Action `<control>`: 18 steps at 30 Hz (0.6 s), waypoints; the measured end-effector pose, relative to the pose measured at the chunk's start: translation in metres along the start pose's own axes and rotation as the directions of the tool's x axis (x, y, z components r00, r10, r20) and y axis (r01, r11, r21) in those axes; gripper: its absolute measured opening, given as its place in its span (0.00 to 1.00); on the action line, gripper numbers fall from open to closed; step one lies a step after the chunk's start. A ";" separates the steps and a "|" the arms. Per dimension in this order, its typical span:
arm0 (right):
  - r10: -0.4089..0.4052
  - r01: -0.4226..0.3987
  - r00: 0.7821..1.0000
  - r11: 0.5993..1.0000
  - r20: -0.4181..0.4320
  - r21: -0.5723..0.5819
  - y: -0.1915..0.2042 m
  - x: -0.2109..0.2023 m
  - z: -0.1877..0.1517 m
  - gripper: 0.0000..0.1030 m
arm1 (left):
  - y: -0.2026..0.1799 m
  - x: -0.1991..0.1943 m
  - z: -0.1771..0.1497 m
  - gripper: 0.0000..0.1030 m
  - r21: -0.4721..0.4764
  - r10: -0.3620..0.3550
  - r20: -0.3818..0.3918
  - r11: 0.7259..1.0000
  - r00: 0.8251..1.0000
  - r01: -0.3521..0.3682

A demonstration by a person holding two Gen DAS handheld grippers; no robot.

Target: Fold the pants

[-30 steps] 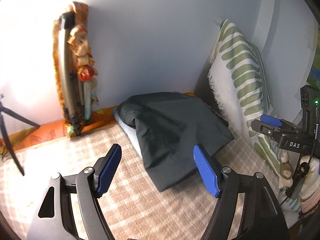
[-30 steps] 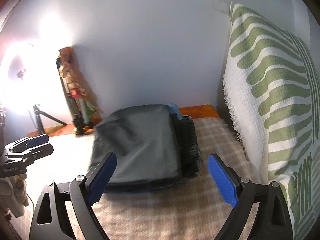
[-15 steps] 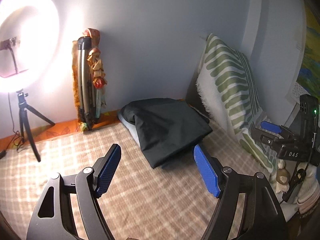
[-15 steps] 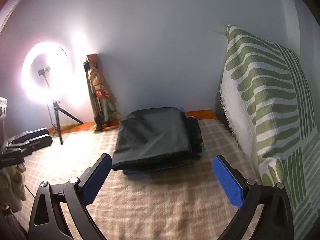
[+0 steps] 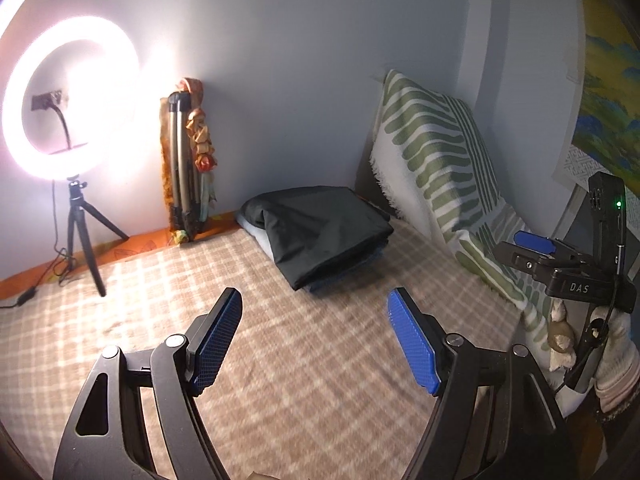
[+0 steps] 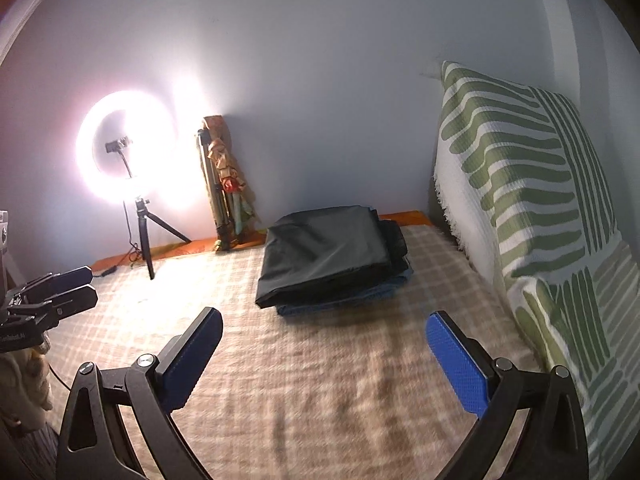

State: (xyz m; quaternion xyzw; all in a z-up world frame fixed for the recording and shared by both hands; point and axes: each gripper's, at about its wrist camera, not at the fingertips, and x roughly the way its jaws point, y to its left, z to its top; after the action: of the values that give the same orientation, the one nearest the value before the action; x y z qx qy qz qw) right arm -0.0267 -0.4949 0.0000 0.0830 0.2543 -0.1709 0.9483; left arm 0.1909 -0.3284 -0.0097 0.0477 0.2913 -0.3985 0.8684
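Folded black pants lie on top of a stack of folded clothes at the far end of the plaid bed cover; the pants also show in the right wrist view, with blue folded garments under them. My left gripper is open and empty, well short of the stack. My right gripper is open and empty, also short of the stack. The right gripper also shows at the right edge of the left wrist view, and the left gripper at the left edge of the right wrist view.
A lit ring light on a small tripod stands at the far left. A folded tripod with cloth leans on the wall. A green-striped white pillow leans along the right side.
Both grippers have pulled back from the stack, which now looks smaller and farther. The ring light has come into view. Both stay open and empty.
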 end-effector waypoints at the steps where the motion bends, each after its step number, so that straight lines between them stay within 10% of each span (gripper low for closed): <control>1: -0.003 0.003 1.000 1.000 0.002 -0.001 0.003 -0.005 -0.004 1.00 | -0.002 -0.006 -0.002 0.73 0.002 0.001 0.004 1.000 1.000 -0.001; 18: -0.027 0.026 1.000 1.000 0.017 0.006 0.040 -0.053 -0.048 1.00 | -0.013 -0.068 -0.045 0.79 0.003 0.037 0.016 0.999 0.999 -0.037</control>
State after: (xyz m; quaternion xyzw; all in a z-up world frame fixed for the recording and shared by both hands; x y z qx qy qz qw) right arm -0.0769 -0.4307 -0.0109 0.0812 0.2469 -0.1850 0.9478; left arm 0.1260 -0.2780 -0.0083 0.0515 0.2828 -0.3831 0.8778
